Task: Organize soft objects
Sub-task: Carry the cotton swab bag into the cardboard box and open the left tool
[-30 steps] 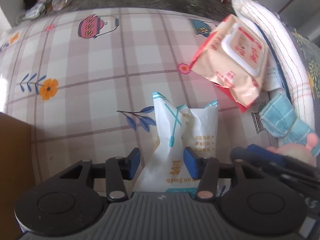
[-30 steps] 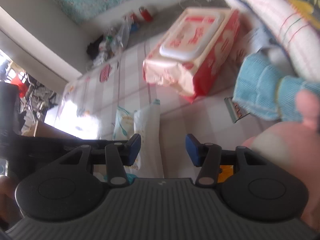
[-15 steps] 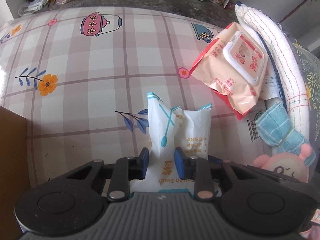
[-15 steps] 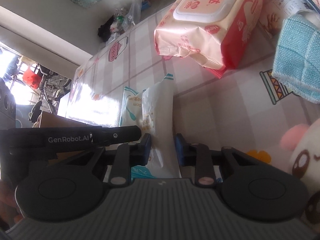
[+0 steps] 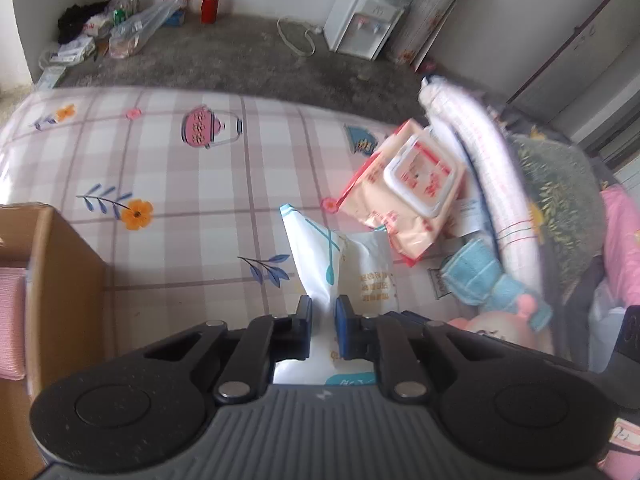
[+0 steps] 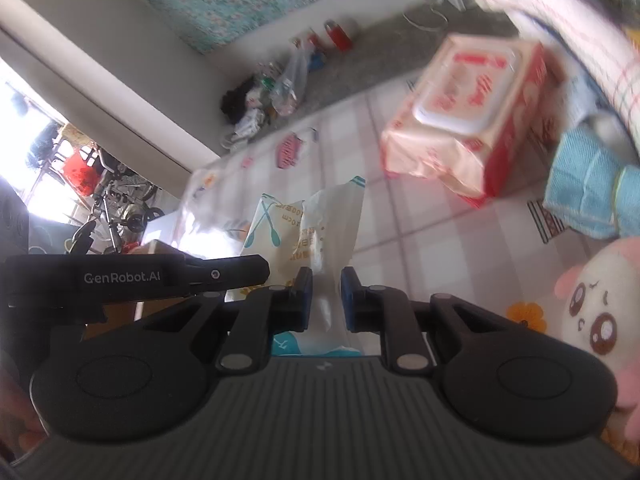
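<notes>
Step in hand: both tools pinch the same white cotton-swab bag [image 5: 340, 264], which looks lifted just off the surface.
Left tool [image 5: 323, 332]: narrow, its blue pads pressed onto the bag's near end.
Right tool [image 6: 326, 300]: narrow too, clamped on the same bag from the other side; the left tool's black finger shows at its left.
Bag's lie: long axis runs straight ahead from the left tool, near end in the jaws, far end free and pointing toward the wet-wipes pack [image 5: 404, 196].
Key relation: the cardboard box [image 5: 52, 280] sits at the left tool's near left, well apart from the bag; likely the bag travels leftward to reach it, so the left hand is the nearer one.
Risk: 2 grips on 1 thin bag could stretch or tear it if the hands part.
Surface: plaid cloth [image 5: 168, 184] with flowers and teapots; at the right lie a blue cloth [image 5: 476, 276], a pink plush toy [image 6: 592, 312] and a rolled white towel [image 5: 480, 152].
Room: grey carpet, a water dispenser [image 5: 362, 20], clutter along the far wall.
</notes>
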